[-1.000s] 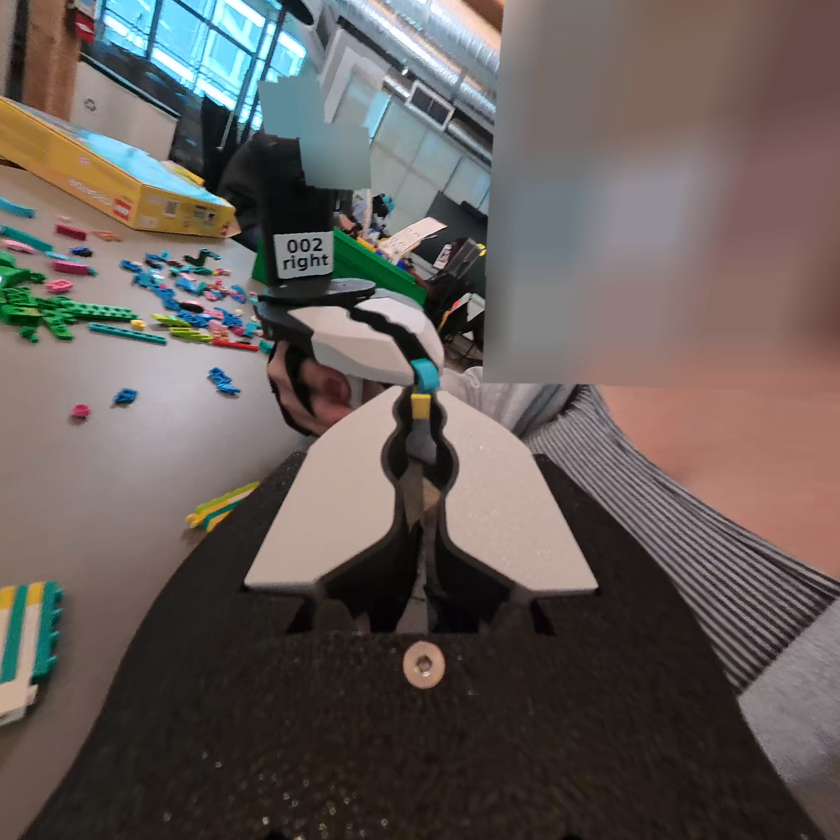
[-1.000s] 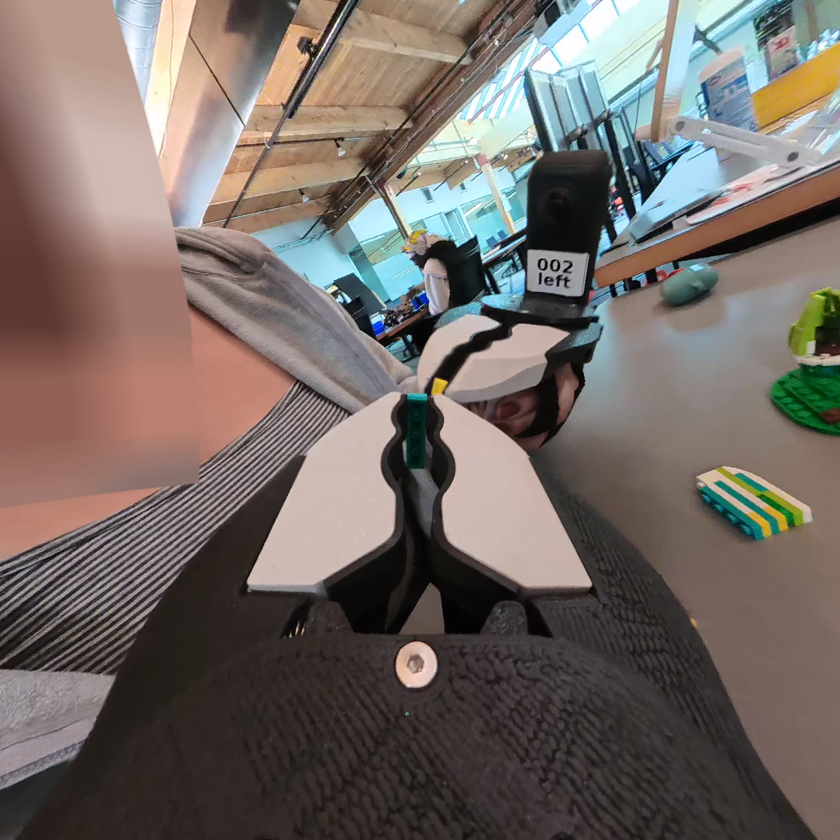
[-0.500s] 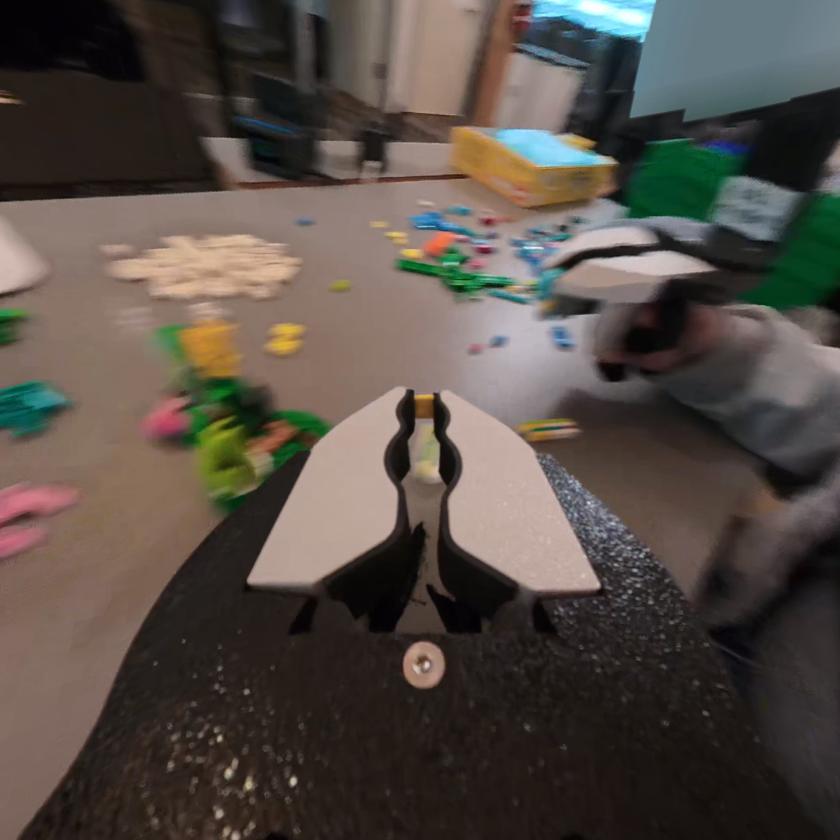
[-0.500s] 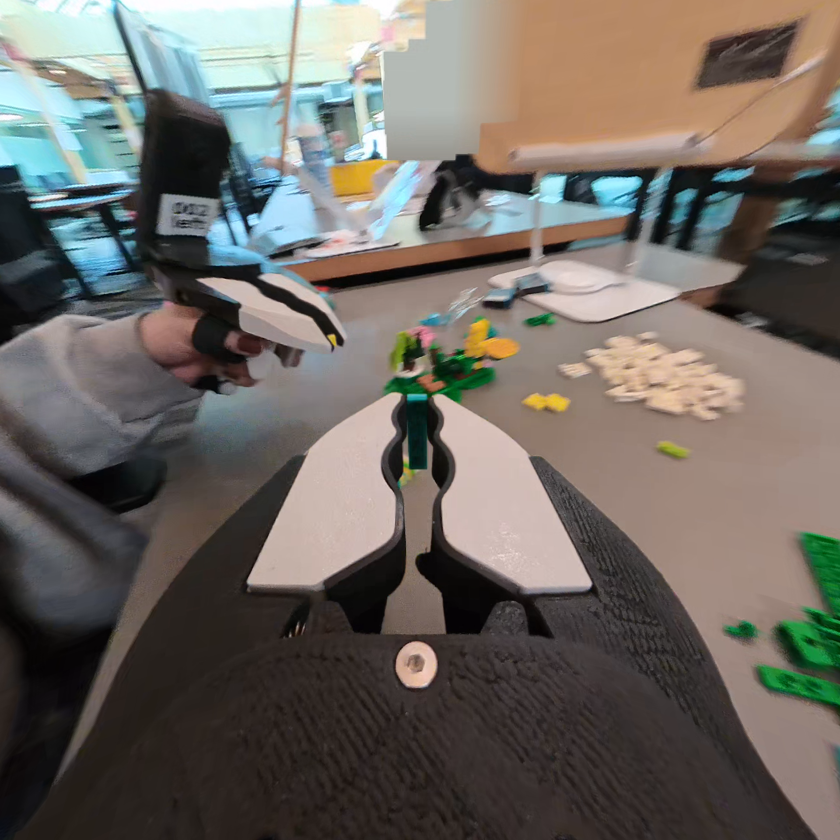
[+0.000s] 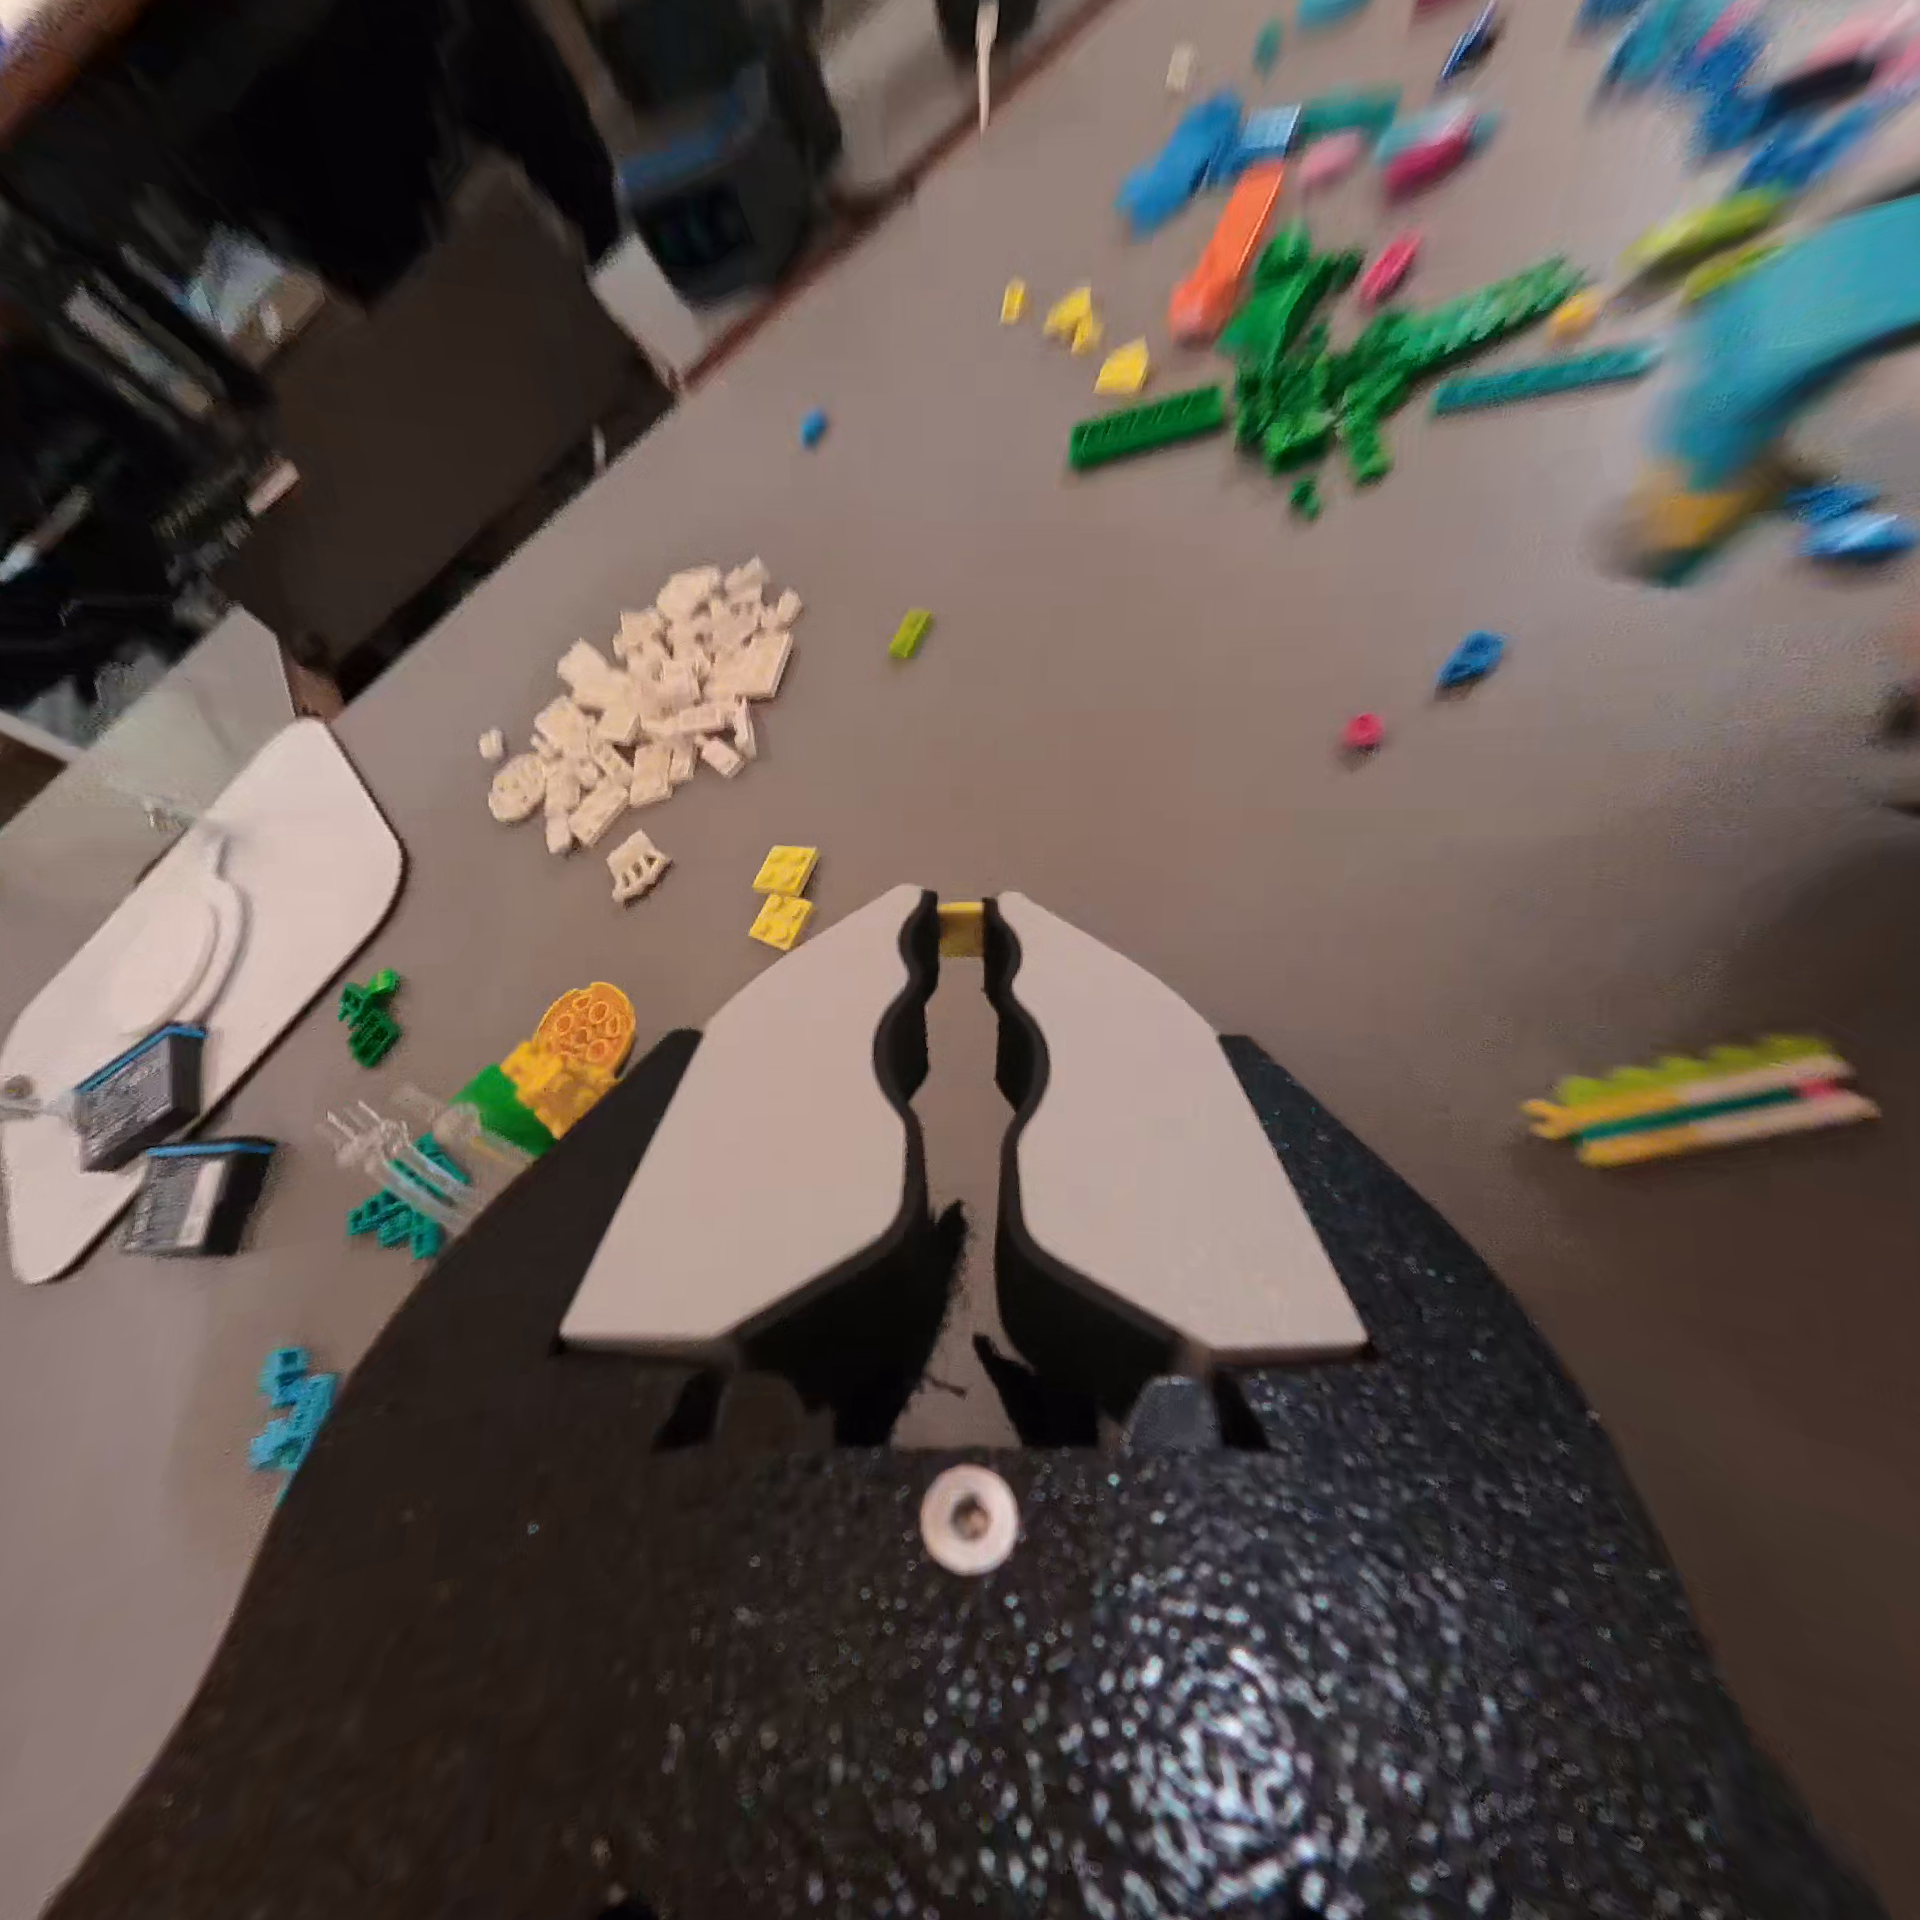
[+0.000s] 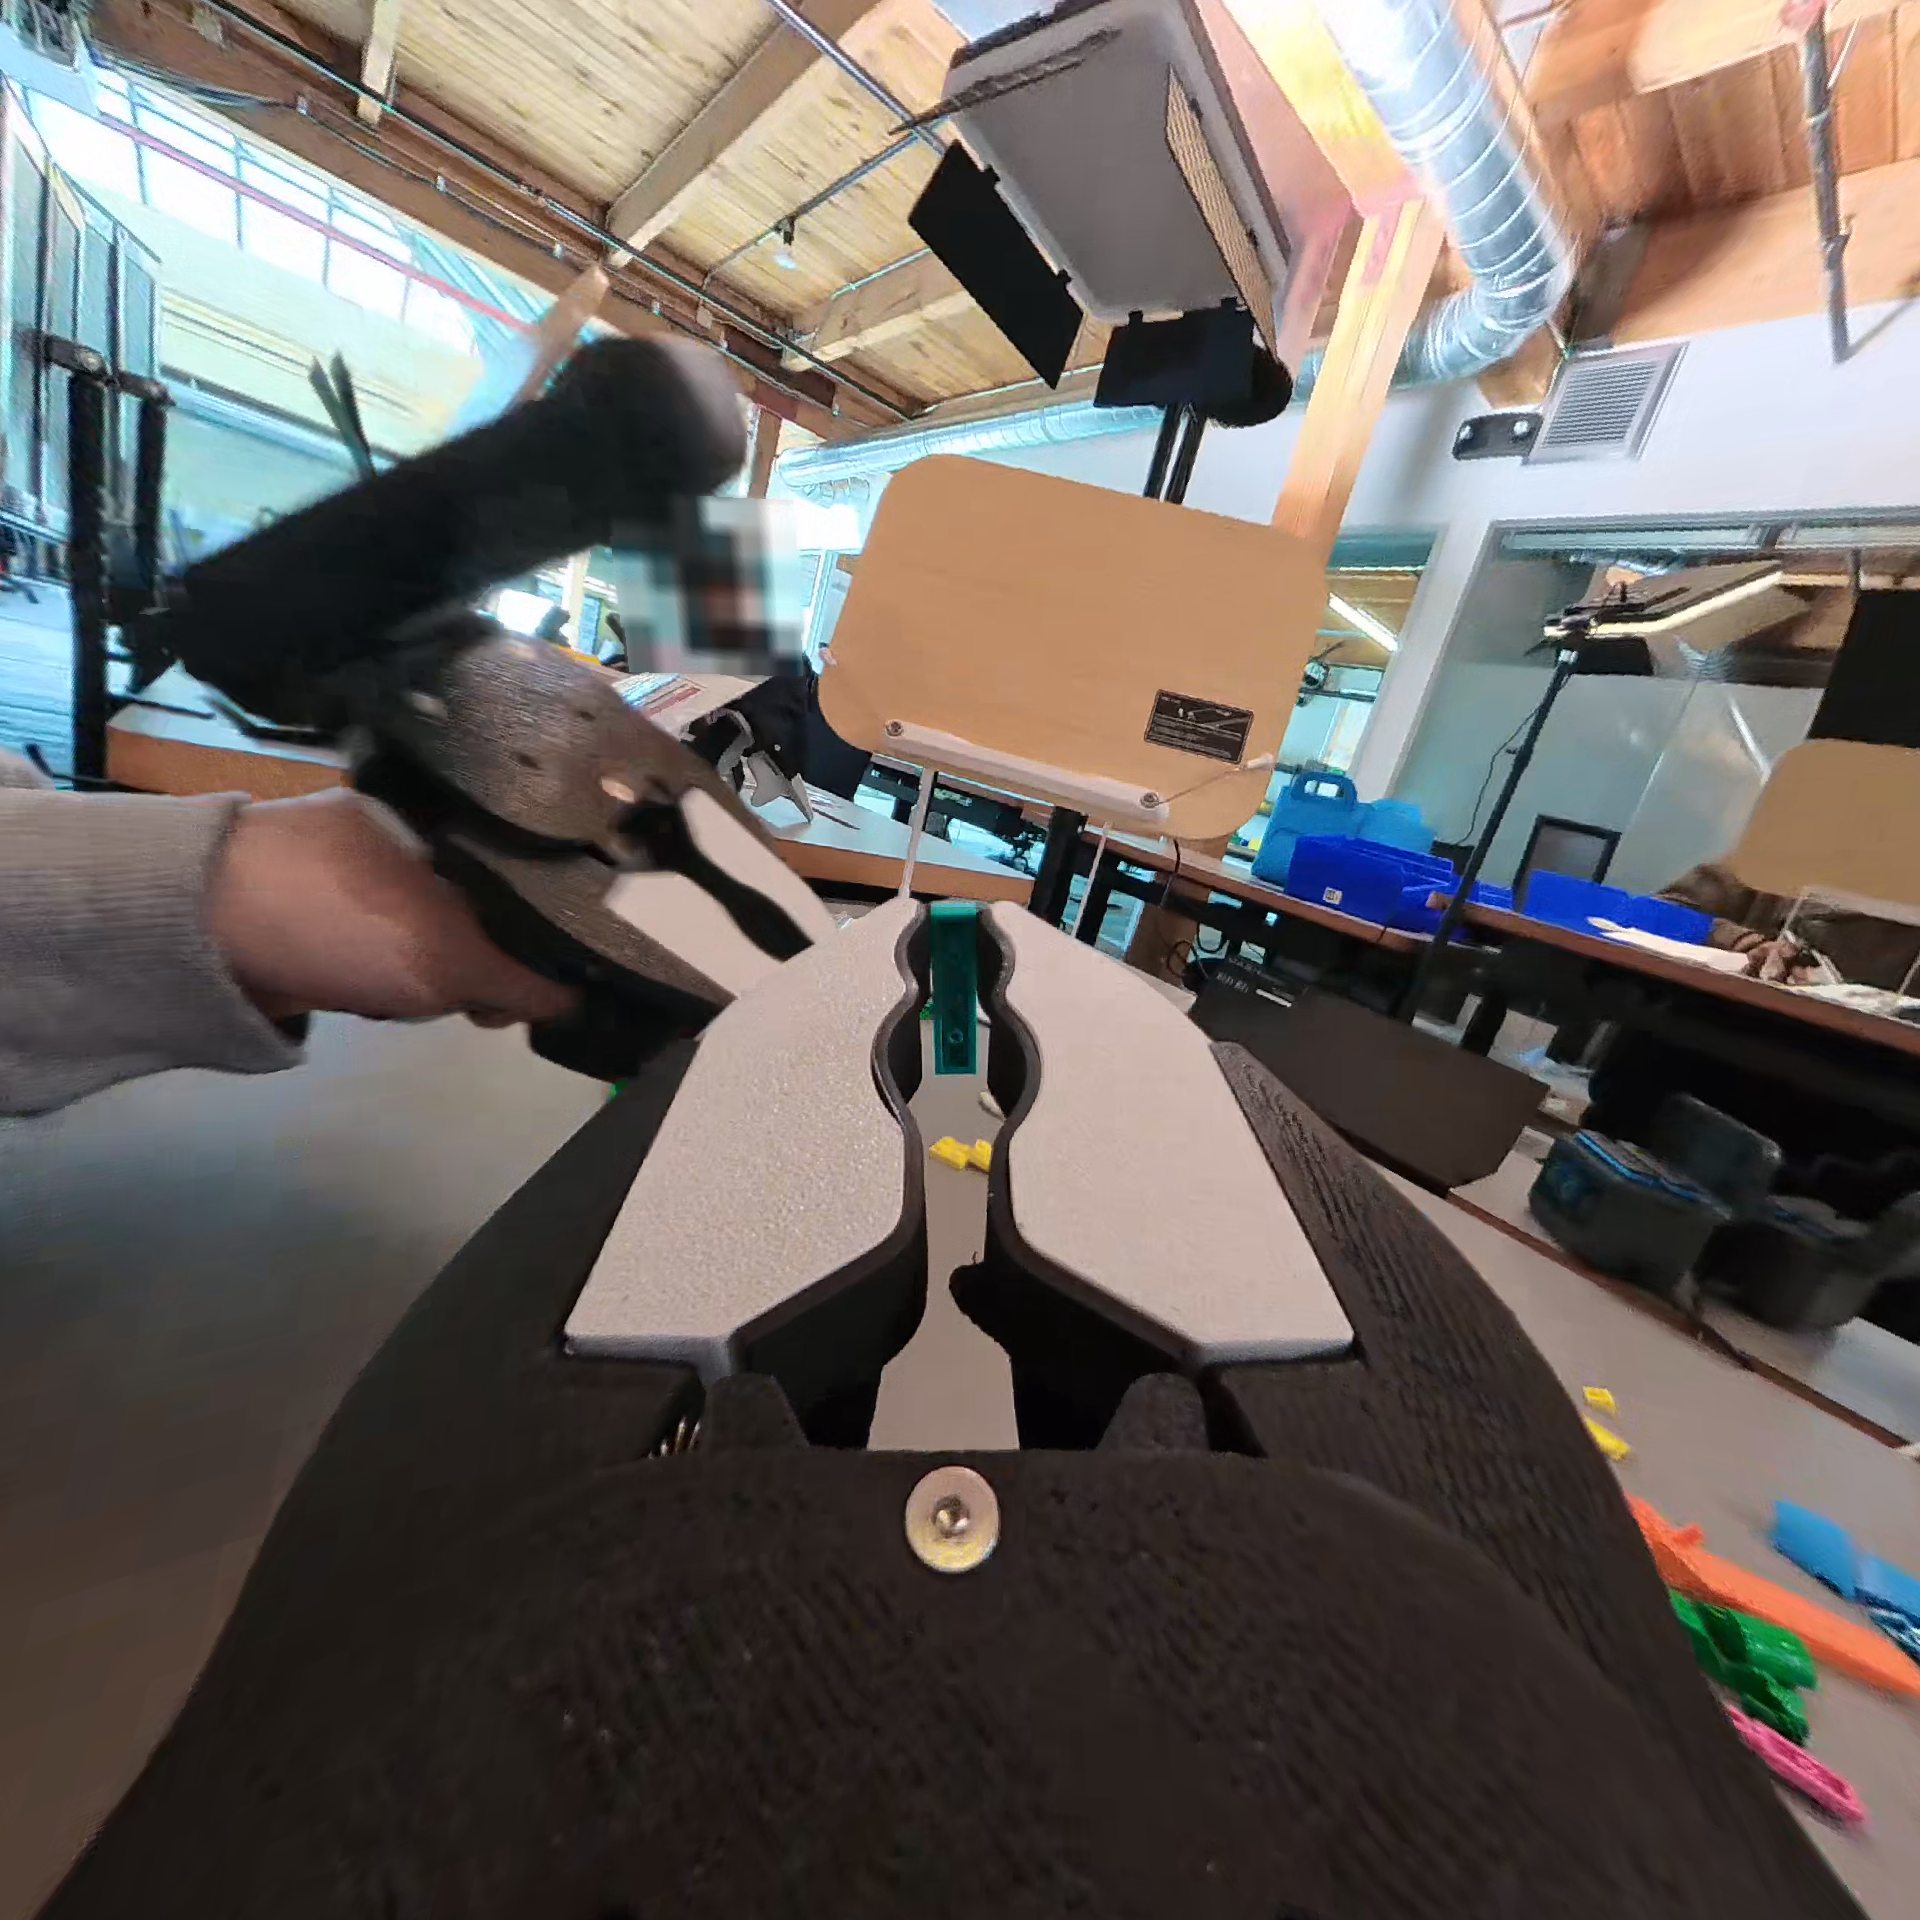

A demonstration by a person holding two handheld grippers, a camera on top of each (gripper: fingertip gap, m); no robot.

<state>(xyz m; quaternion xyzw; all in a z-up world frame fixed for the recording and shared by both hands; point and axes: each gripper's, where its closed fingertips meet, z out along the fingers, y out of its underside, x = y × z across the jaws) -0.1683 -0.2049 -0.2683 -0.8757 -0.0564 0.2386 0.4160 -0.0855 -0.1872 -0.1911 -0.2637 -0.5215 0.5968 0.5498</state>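
Observation:
My left gripper is shut on a small yellow brick, pinched at the very tips, and hangs above the grey table. Two loose yellow plates lie just left of its tips. My right gripper is shut on a narrow teal-green plate that stands upright between the pads. The left gripper also shows in the right wrist view, held in a hand just left of the right fingers.
A heap of white bricks, a green brick heap, a striped plate assembly and a yellow-and-green model lie on the table. A white tray with dark boxes is at the left. A wooden board on a stand is ahead. My hands' fingertips stand some 11 centimetres from each other.
Both grippers swung away from each other and from the person. The left now looks down at the table, the right tilts up. Each keeps its brick.

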